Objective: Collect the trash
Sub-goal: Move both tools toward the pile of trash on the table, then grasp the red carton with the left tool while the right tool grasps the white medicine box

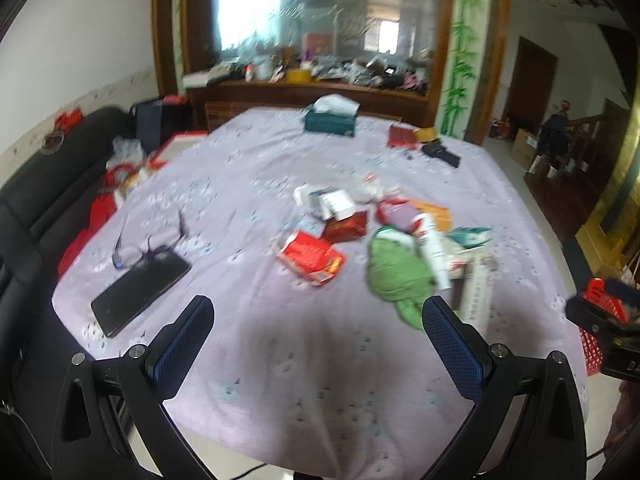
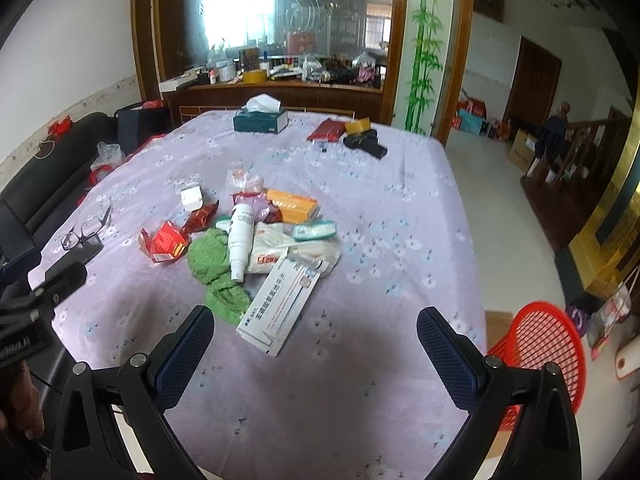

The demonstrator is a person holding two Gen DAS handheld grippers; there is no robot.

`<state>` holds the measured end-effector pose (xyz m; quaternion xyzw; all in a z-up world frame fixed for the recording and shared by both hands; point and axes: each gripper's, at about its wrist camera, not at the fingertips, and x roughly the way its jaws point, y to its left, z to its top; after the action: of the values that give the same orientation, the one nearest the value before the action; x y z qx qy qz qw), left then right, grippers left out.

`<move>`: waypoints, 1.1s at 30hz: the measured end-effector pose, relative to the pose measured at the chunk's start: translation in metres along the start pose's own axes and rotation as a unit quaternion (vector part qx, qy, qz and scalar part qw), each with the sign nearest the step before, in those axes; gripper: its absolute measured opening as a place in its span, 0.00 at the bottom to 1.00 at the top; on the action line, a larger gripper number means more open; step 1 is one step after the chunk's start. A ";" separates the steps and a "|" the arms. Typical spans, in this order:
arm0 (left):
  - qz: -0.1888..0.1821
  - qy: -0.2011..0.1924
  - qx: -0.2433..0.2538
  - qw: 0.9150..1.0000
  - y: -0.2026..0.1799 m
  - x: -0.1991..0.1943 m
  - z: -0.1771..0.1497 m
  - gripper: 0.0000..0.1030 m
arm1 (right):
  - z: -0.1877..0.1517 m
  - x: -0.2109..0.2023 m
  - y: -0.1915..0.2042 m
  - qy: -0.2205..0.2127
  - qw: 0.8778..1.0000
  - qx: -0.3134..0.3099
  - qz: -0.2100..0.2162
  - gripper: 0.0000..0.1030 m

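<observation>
Both grippers hang above the near edge of the table [image 2: 360, 400], and nothing has been picked up yet, so this looks like the approach before a first grasp. The left gripper [image 1: 318, 320] has its jaws spread wide and empty; the right gripper [image 2: 316, 330] is spread just as wide, also holding nothing. The trash lies in a loose heap near the middle of the lilac cloth: a long white box [image 2: 280, 308] closest to the right gripper, a green rag [image 2: 212, 264] just left of it, a white bottle [image 2: 240, 240] lying across the rag's edge, a torn red packet [image 2: 166, 242] further left, and an orange box [image 2: 294, 204] behind. A red basket [image 2: 540, 344] stands on the floor just off the table's right corner and seems the likely bin. Glasses [image 2: 82, 232] and a dark phone [image 1: 140, 292] on the left side, and the tissue box [image 2: 260, 120] at the far end, probably are not trash and should stay. The next move likely calls for the right gripper to drop forward onto the white box, straddling its narrow width, since its flat face gives little to grip from above. The left view is blurred, so small items there are hard to tell.
</observation>
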<state>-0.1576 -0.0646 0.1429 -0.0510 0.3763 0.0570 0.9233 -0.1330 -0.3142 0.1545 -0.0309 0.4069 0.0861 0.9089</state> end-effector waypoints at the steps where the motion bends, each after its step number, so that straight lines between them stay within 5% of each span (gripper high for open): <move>1: 0.002 0.006 -0.006 1.000 0.006 0.004 0.001 1.00 | 0.000 0.005 -0.001 0.006 1.000 0.006 0.005 0.98; 8: -0.017 0.068 -0.055 0.996 0.049 0.052 0.015 0.98 | -0.003 0.043 -0.008 0.068 0.994 0.067 0.051 0.85; 16: -0.073 0.157 -0.110 0.979 0.065 0.130 0.033 0.66 | 0.002 0.070 -0.009 0.100 0.985 0.118 0.078 0.65; 27: -0.097 0.223 -0.078 0.967 0.045 0.203 0.033 0.33 | 0.008 0.109 -0.024 0.134 0.968 0.193 0.084 0.55; 33: -0.103 0.212 -0.034 0.971 0.034 0.212 0.035 0.17 | 0.009 0.139 -0.017 0.161 0.960 0.209 0.088 0.55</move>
<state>0.0120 -0.0122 0.0173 -0.1315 0.5537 -0.0376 0.8214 -0.0322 -0.3116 0.0570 0.1826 0.5582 0.0725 0.8061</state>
